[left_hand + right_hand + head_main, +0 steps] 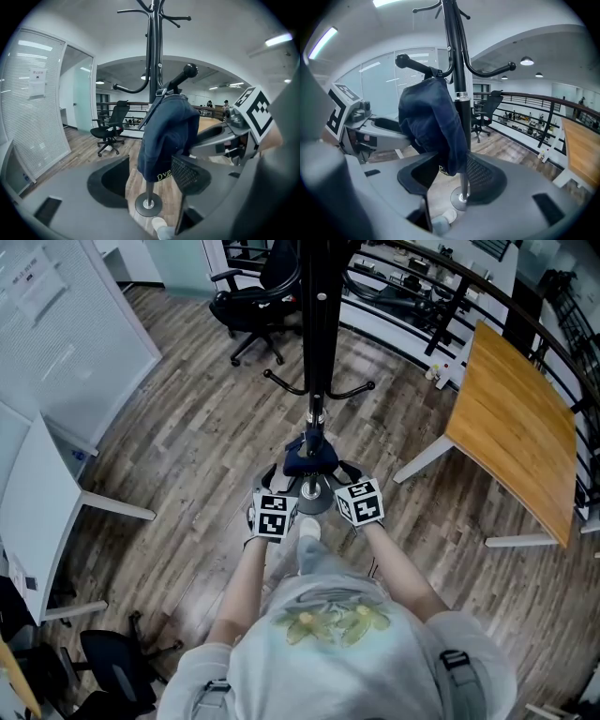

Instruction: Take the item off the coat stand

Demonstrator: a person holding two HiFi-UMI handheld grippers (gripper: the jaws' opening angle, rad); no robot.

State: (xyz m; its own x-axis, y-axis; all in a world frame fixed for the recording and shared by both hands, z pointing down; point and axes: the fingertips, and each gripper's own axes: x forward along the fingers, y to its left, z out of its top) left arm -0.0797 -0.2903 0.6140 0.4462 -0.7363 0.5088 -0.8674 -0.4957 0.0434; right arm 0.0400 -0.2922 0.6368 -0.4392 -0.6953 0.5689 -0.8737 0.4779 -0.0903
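Observation:
A dark blue cap [309, 457] hangs on a low ball-tipped hook [190, 70] of the black coat stand [317, 324]. Both grippers are held close to it from either side. In the left gripper view the cap's [168, 136] lower edge hangs between the wide-apart jaws of my left gripper [150, 177], close to the mesh pad [188, 174]; no pad visibly squeezes it. In the right gripper view the cap [433, 129] hangs likewise between the spread jaws of my right gripper [452, 174], its hem brushing the mesh pad [485, 176]. The marker cubes [273, 516] [360, 502] hide the fingertips in the head view.
The stand's round base [314, 495] sits on the wood floor right in front of the person's shoe [307, 529]. A wooden table [516, 427] stands to the right, a black office chair [258, 301] behind the stand, a white desk [37, 512] at left.

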